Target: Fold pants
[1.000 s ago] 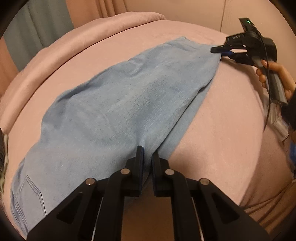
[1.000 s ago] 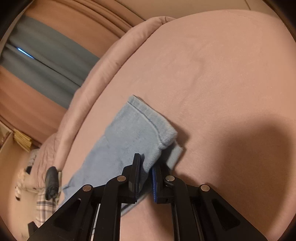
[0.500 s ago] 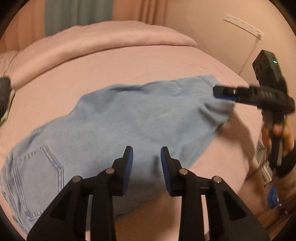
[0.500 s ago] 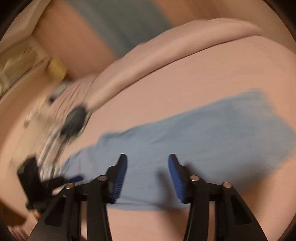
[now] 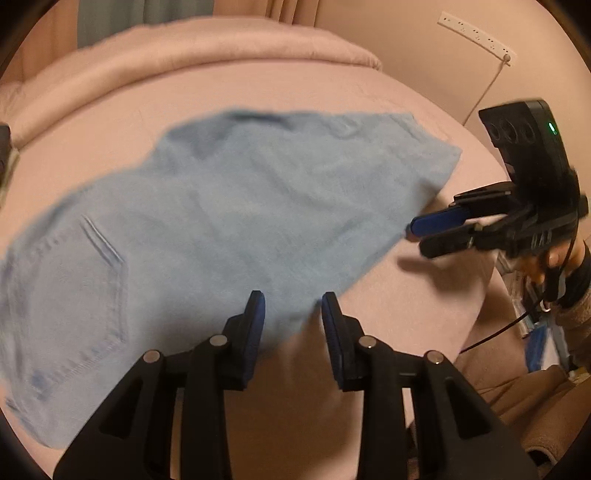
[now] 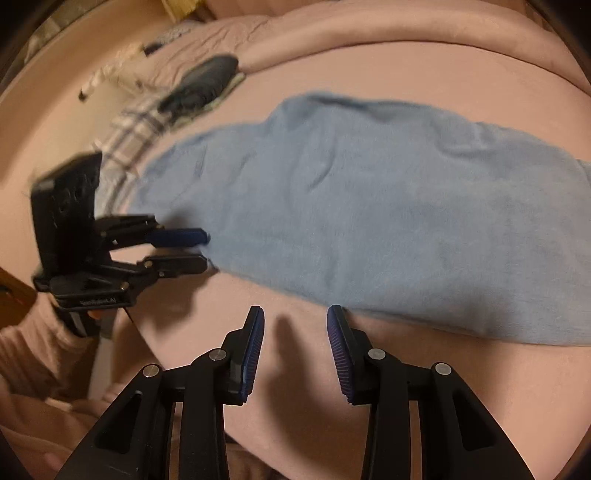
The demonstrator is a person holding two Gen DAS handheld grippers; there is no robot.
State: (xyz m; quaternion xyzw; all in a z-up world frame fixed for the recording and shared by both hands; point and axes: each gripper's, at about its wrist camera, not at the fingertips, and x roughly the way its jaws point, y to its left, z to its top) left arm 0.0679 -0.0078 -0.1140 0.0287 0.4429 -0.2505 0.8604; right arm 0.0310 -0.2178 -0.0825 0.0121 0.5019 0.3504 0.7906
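Observation:
Light blue denim pants (image 5: 229,206) lie flat on the pink bed, folded lengthwise, with a back pocket at the left in the left wrist view. They also show in the right wrist view (image 6: 369,214). My left gripper (image 5: 291,306) is open and empty, over the near edge of the pants; it also shows in the right wrist view (image 6: 205,249). My right gripper (image 6: 295,317) is open and empty just short of the near edge; in the left wrist view it (image 5: 415,236) sits beside the leg end.
The pink bed (image 5: 406,302) has a raised rolled blanket (image 5: 184,48) at the far side. A dark garment (image 6: 199,85) and plaid cloth (image 6: 129,136) lie at the far left. A wall power strip (image 5: 476,33) and cable hang at the right.
Both grippers let go of the pants and opened. The pants dropped flat on the bed. Both grippers pulled back and turned toward the near edge.

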